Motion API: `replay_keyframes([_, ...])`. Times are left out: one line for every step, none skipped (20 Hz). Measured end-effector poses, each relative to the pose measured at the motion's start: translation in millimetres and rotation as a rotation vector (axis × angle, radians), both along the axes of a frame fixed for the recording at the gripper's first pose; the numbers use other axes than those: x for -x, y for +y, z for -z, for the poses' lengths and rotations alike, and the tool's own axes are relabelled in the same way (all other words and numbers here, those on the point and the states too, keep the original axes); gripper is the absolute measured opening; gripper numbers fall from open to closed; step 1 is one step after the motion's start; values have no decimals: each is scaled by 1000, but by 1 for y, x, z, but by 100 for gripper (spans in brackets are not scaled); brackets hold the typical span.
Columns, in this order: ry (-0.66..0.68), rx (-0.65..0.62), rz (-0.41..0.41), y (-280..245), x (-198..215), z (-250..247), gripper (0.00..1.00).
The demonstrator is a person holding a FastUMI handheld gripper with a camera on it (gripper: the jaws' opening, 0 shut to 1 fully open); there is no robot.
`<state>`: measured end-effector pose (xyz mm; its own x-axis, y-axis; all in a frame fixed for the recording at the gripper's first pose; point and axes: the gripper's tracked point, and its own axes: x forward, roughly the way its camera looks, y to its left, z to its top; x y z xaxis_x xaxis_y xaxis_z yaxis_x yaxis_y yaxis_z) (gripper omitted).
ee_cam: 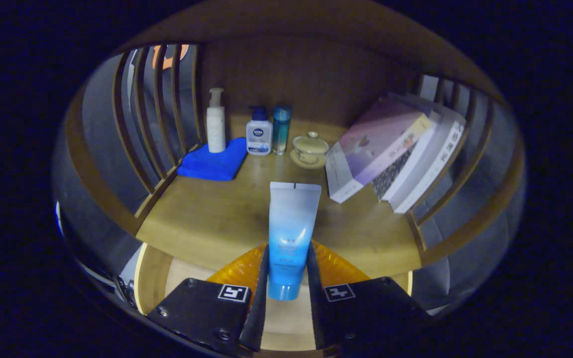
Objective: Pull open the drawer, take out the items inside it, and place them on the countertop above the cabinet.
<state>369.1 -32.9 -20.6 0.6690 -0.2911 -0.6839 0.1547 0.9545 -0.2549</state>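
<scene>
One tube [291, 233] is clamped between the gripper [287, 278] fingers right now, both sides pressing on its lower half near the cap, with the flat crimped end sticking forward out over the countertop [207, 219]. So I'd say the task is maybe mid-way: the drawer [154, 276] below looks pulled open already, the tube is out of it and held above the counter's front edge, but it's not set down yet. Can't really tell if anything else is left in the drawer, since the fingers cover most of it. The tube itself fades from pale grey-white at the crimp to bright blue at the cap, soft plastic by the looks, so it'll probably squish a bit. Further back on the counter there's a folded blue cloth [213, 161] with a white pump bottle [216, 122] at its back, then a small white bottle [259, 134], a slim teal bottle [281, 128], a lidded cup on a saucer [310, 148], and leaning books [391, 149] off to the side.
</scene>
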Motion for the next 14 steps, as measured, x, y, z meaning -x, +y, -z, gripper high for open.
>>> replay_keyframes([-3, 14, -4, 0, -9, 1, 42])
replay_keyframes([-2, 21, -9, 2, -15, 5, 42])
replay_keyframes([4, 25, -11, 3, -20, 10, 42])
replay_keyframes([9, 31, -10, 2, -25, 14, 42])
replay_keyframes([10, 36, -3, 0, -28, 18, 42])
replay_keyframes([20, 32, 5, -2, -31, 24, 42])
replay_keyframes([37, 22, 14, -3, -33, 34, 42])
replay_keyframes([46, 13, 23, -5, -35, 41, 42])
replay_keyframes([44, 1, 36, -8, -36, 45, 42])
replay_keyframes([43, -7, 45, -9, -38, 49, 42])
replay_keyframes([39, -18, 51, -12, -41, 56, 42])
replay_keyframes([51, -26, 56, -13, -38, 60, 43])
replay_keyframes([43, -32, 65, -16, -40, 61, 43])
replay_keyframes([36, -34, 67, -17, -42, 61, 43])
